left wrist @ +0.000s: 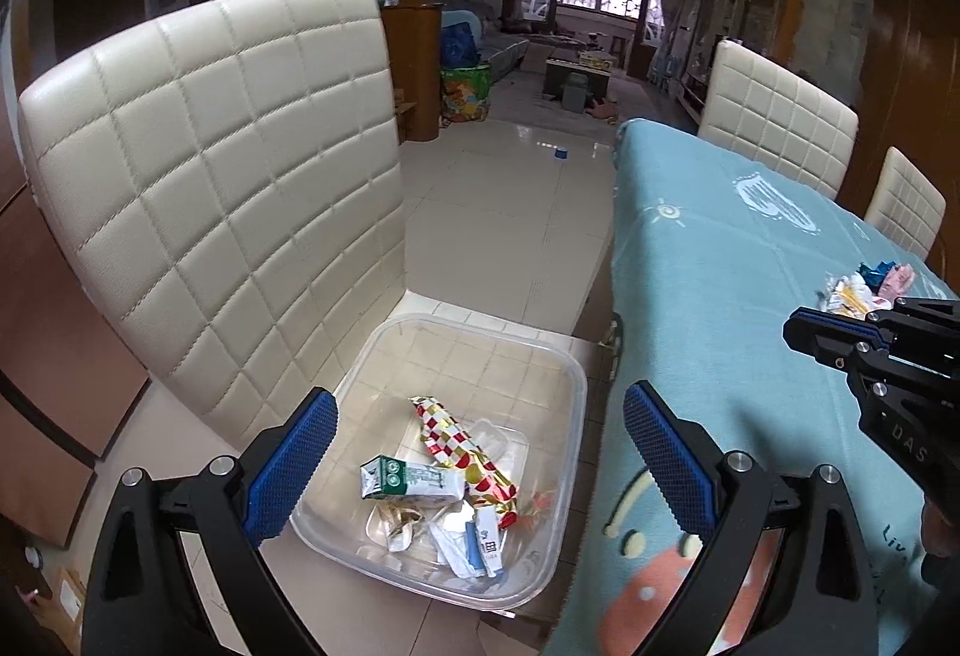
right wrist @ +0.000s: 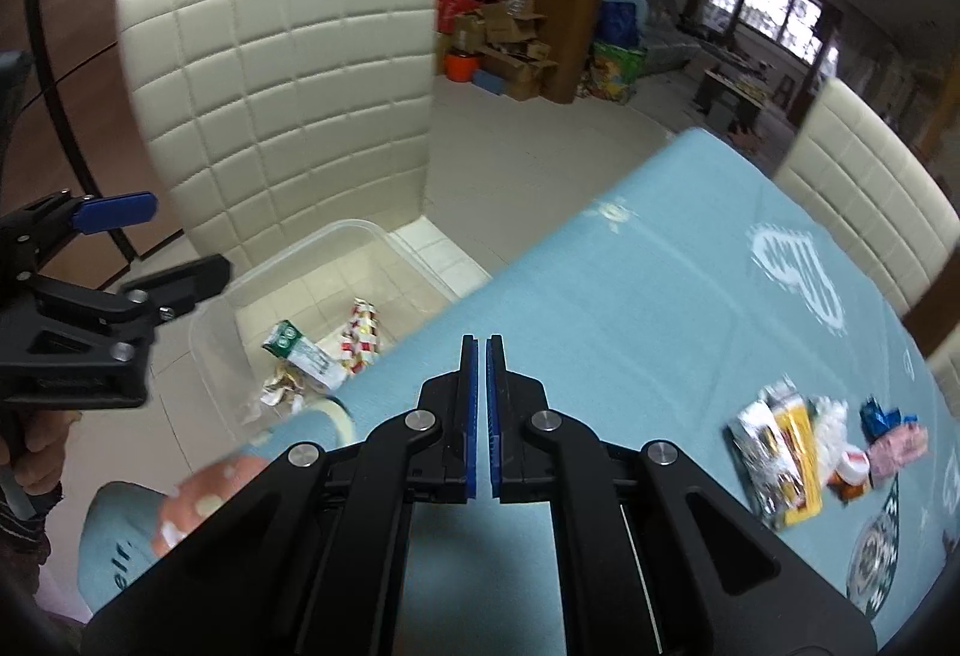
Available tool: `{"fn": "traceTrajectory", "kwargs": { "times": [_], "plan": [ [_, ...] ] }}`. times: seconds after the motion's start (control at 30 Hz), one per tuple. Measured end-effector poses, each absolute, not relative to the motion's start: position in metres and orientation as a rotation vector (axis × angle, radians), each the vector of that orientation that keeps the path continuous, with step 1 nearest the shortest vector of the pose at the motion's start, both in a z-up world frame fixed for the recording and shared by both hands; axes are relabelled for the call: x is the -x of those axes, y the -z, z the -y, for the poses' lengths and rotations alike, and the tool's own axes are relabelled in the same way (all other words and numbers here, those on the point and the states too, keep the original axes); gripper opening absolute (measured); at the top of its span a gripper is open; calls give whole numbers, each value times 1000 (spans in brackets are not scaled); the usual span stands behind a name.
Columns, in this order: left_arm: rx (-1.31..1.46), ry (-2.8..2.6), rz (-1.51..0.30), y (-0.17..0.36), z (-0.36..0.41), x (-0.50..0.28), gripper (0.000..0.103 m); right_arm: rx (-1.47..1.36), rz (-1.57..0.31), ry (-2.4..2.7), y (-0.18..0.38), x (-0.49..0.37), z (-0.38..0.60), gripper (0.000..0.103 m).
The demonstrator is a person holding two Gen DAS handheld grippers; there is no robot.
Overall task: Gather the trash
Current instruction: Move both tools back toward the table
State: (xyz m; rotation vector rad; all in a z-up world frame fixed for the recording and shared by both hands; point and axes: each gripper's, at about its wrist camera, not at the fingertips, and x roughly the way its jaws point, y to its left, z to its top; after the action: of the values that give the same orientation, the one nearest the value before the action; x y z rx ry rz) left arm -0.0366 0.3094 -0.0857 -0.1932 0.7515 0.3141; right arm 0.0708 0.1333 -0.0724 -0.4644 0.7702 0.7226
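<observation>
A clear square plastic tub (left wrist: 540, 368) is shown on the seat of a cream quilted dining chair (left wrist: 210, 164), already holding a green-and-white drink carton (left wrist: 408, 482), a red-and-gold chequered wrapper (left wrist: 456, 440) and white scraps. The left gripper (left wrist: 480, 467) is held above the tub with its jaws spread wide and nothing between them. The right gripper (right wrist: 479, 416) is seen over the table, jaws all but closed and empty. The remaining trash, a cluster of foil, yellow and pink wrappers (right wrist: 804, 452), is left on the pale blue printed tablecloth (right wrist: 600, 266), well to the right. For a clean pickup, the right jaws are best opened before descent and closed on a single wrapper edge, so that the soft cloth is not pinched. Beyond, a tiled floor (left wrist: 510, 188) and a cluttered living room are visible.
</observation>
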Motion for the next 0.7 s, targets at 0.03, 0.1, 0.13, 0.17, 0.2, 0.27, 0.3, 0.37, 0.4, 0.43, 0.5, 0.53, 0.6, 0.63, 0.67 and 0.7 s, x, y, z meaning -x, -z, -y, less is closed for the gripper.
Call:
{"fn": "traceTrajectory", "kwargs": {
  "times": [0.03, 0.1, 0.13, 0.17, 0.2, 0.27, 0.3, 0.37, 0.4, 0.43, 0.5, 0.53, 0.6, 0.63, 0.67, 0.7],
  "plan": [
    [187, -301, -753, 83, -303, 34, 94, 448, -782, -705, 73, -75, -124, 6],
    [181, -277, -758, 80, -292, 30, 94, 400, -815, -669, 74, -86, -101, 6],
    [178, -257, -764, 78, -283, 26, 94, 376, -829, -660, 74, -90, -90, 6],
    [173, -238, -768, 77, -275, 22, 94, 344, -838, -637, 75, -96, -73, 6],
    [167, -226, -770, 75, -269, 19, 94, 334, -838, -615, 75, -99, -63, 6],
    [141, -196, -774, 71, -250, 10, 94, 312, -837, -569, 75, -104, -38, 6],
    [127, -181, -776, 70, -241, 6, 94, 298, -840, -544, 75, -107, -23, 6],
    [88, -144, -782, 66, -217, -5, 94, 274, -841, -497, 76, -111, 2, 6],
    [73, -128, -784, 65, -207, -8, 94, 266, -841, -467, 77, -114, 17, 6],
    [54, -104, -787, 63, -193, -14, 94, 259, -840, -447, 77, -116, 29, 7],
    [28, -58, -790, 61, -168, -25, 94, 233, -839, -382, 79, -123, 58, 8],
    [19, -43, -791, 60, -159, -29, 94, 218, -846, -363, 80, -126, 70, 12],
    [-1, -12, -795, 59, -139, -39, 94, 182, -858, -316, 85, -133, 99, 41],
    [-15, 8, -799, 59, -125, -45, 94, 173, -850, -288, 86, -134, 111, 77],
    [-27, 22, -802, 60, -114, -50, 94, 159, -807, -246, 85, -132, 126, 84],
    [-37, 31, -804, 61, -106, -53, 94, 158, -784, -234, 84, -131, 136, 83]
  ]
}}
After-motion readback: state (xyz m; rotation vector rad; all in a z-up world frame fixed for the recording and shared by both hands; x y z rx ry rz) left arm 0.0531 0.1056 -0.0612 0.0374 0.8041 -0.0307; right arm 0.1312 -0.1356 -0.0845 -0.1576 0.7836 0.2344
